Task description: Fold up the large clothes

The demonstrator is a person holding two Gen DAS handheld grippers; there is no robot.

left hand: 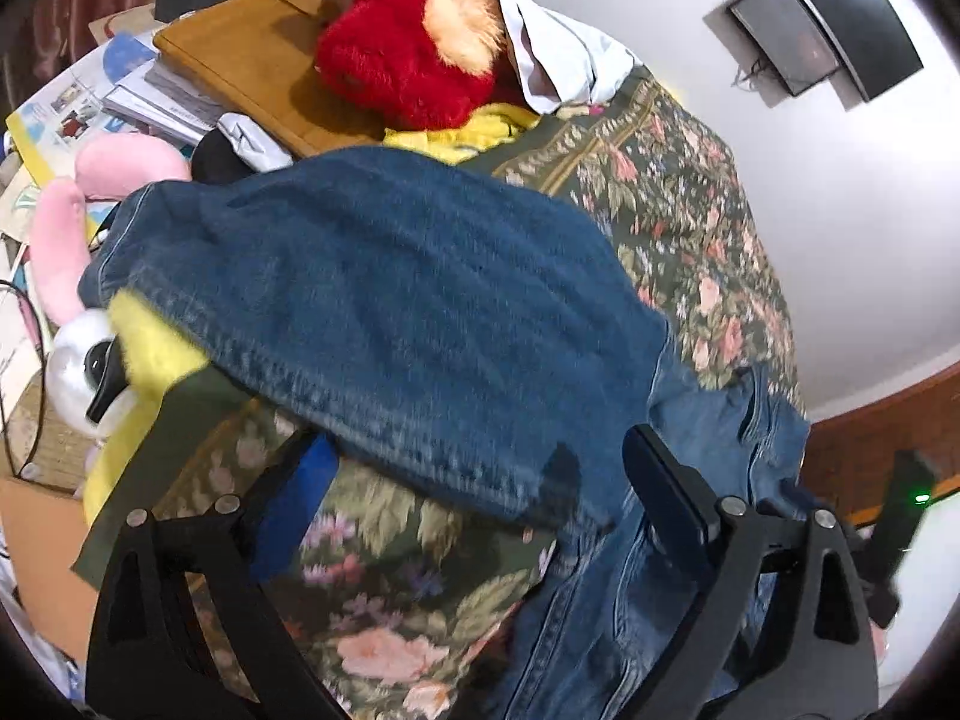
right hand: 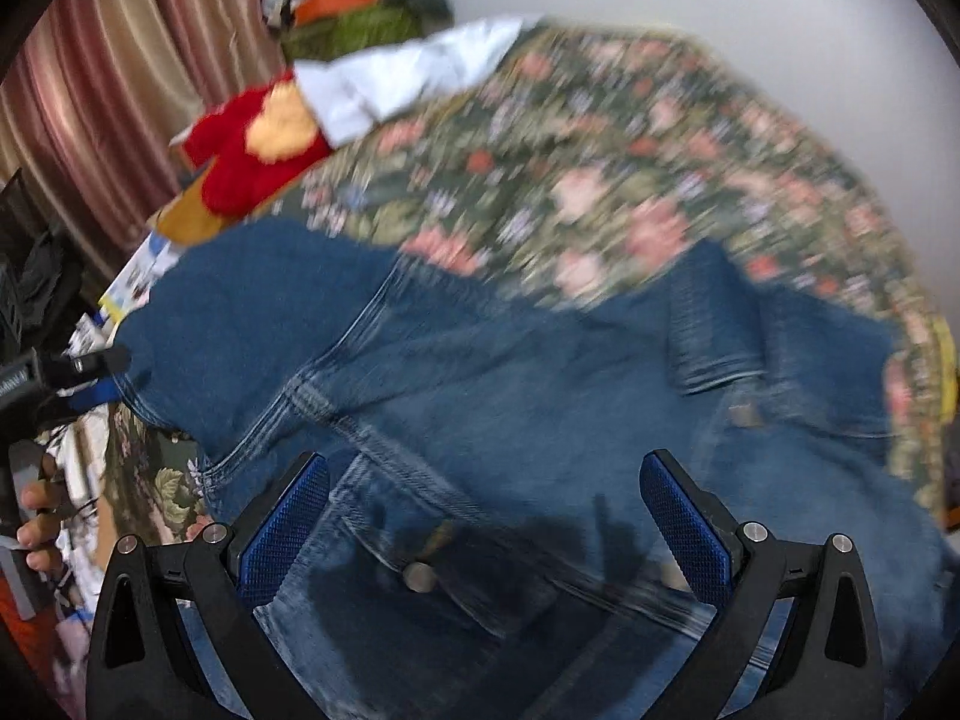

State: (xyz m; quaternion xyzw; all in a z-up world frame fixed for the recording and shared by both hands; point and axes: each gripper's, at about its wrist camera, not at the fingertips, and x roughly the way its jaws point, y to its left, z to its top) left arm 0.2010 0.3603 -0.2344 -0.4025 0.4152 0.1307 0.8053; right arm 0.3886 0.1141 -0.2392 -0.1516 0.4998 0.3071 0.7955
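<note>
We are looking down on a blue denim garment (right hand: 480,396) that is lying on a bed covered with a flowered bedspread (right hand: 600,180). It is taking up the near part of the bed, and one folded part of it (left hand: 384,300) is lying over the rest and is reaching toward the side with the clutter. Our left gripper (left hand: 474,480) is hanging over the near edge of this fold with its jaws standing wide apart; the cloth is lying below and between them, but the pads are not pressing on it. Our right gripper (right hand: 486,510) is hanging over the part of the garment with a metal button (right hand: 419,576), and its jaws are also standing wide apart with nothing clamped. At the far side a red plush toy (left hand: 396,42) is lying beside a white cloth (left hand: 558,54), and a pink plush toy (left hand: 90,198) is lying near the garment's side edge. The right wrist view is blurred, so we cannot tell the small details there.
</note>
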